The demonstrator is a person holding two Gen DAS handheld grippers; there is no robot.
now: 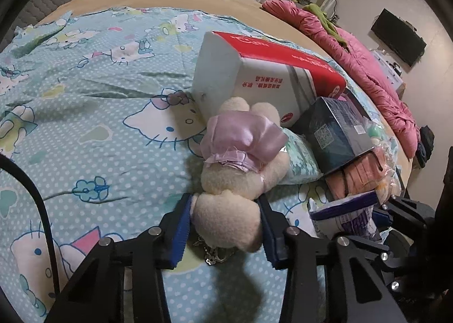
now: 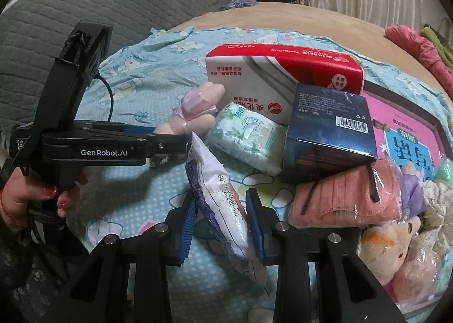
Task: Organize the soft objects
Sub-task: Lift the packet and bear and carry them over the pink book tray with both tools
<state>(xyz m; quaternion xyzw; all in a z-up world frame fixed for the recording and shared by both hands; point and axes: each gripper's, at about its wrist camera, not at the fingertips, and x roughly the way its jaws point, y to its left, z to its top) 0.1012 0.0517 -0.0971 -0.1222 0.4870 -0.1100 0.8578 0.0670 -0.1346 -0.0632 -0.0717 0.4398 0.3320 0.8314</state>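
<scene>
gripping a plush toy (image 1: 226, 218) in left jaws, right jaws clamp a tissue pack (image 2: 223, 209), hand (image 2: 25, 198) visible only rightside.

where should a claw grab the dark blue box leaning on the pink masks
Grip the dark blue cardboard box across its two side walls near the top, coming from above. It sits tilted on the pink pack of face masks, hemmed by the red and white tissue pack behind, so only its upper faces look free.

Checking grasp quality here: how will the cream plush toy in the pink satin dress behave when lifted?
The cream plush toy, pinched at one end by the left gripper, will probably droop. It looks light and squashy. The satin may slip.
</scene>
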